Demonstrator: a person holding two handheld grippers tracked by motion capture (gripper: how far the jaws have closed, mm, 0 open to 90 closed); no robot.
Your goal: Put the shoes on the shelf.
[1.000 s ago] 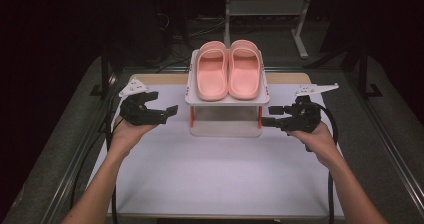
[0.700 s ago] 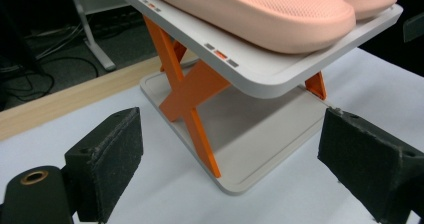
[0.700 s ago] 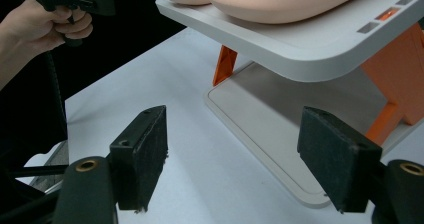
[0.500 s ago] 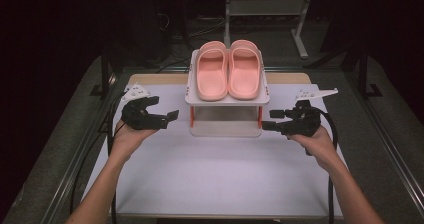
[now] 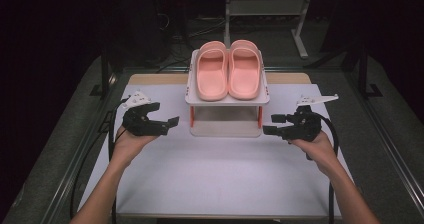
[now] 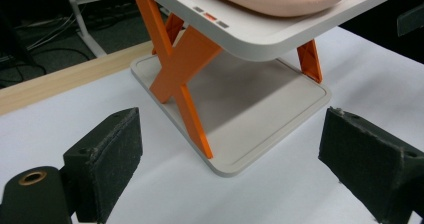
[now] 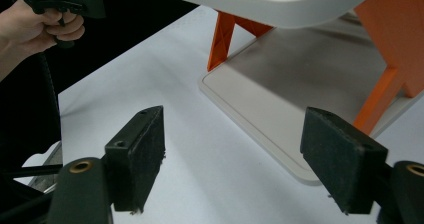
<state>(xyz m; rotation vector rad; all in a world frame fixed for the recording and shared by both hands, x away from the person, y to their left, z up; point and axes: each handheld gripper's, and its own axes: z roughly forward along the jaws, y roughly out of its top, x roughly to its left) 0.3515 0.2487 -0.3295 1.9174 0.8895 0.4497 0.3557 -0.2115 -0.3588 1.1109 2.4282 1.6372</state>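
Roughly L to R: left gripper sits at the left side of the rack, jaws spread wide w/ nothing between them; in the left gripper view its pads frame the rack's lower shelf and an orange X-brace, both apart from the pads. Centre: the small two-tier rack stands on the white table sheet, w/ a pair of pink slippers side by side on its top tray, toes toward the far edge. Right: right gripper near the rack's right side, jaws have just been opening and now stand wide, nothing between them; its pads point at the shelf corner w/o touching.

Step in hand, as I judge it: approach/pre-grasp, both tools flanking the rack, no contact yet. Next move prob. calls for lifting each gripper to tray height and reaching in for the slippers, or closing on the tray edges from both sides evenly so the rack doesn't tip.
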